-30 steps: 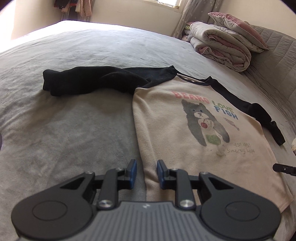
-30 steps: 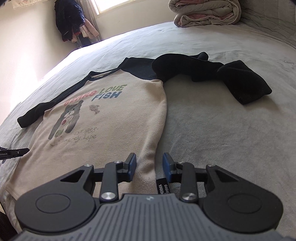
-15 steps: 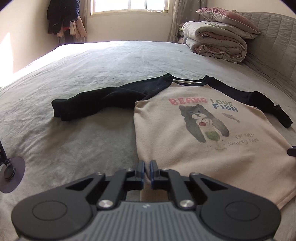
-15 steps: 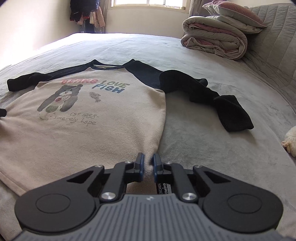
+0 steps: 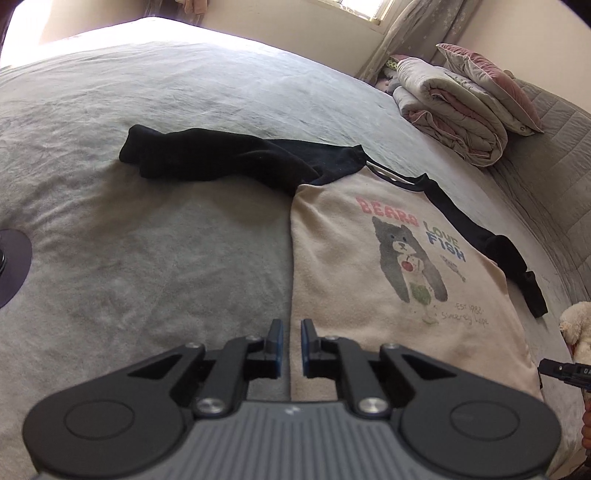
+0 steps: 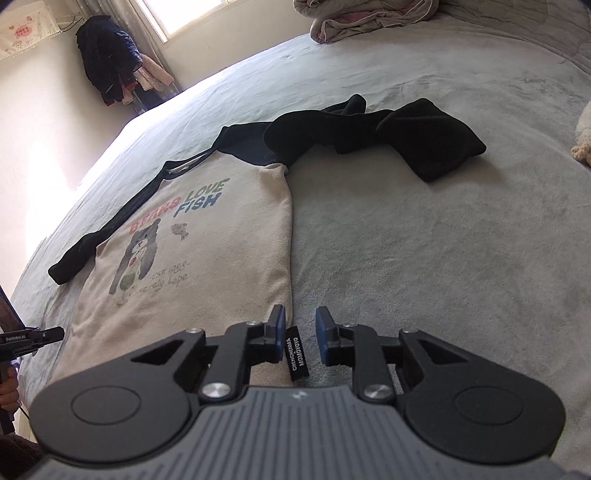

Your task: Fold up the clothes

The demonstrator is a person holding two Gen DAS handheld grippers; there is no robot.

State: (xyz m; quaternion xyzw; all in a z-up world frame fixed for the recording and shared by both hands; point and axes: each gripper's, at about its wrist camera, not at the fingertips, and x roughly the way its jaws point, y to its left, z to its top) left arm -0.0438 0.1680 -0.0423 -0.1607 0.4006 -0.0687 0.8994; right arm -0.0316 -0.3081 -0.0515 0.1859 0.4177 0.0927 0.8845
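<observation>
One big bed (image 5: 155, 266) fills the room, with a soft grey blanket over it. On it lies a cream shirt (image 5: 369, 295) with black sleeves and a bear picture — flat, face up. The left gripper (image 5: 291, 343) sits over the shirt's side edge, jaws narrow and opening, nothing pinched. The right gripper (image 6: 300, 334) sits at the other edge, jaws opening, a black tag (image 6: 296, 354) between them. Folded quilts (image 5: 454, 110) and a window (image 6: 177, 14) are at the far end — clothes (image 6: 107, 62) hang in the corner.
</observation>
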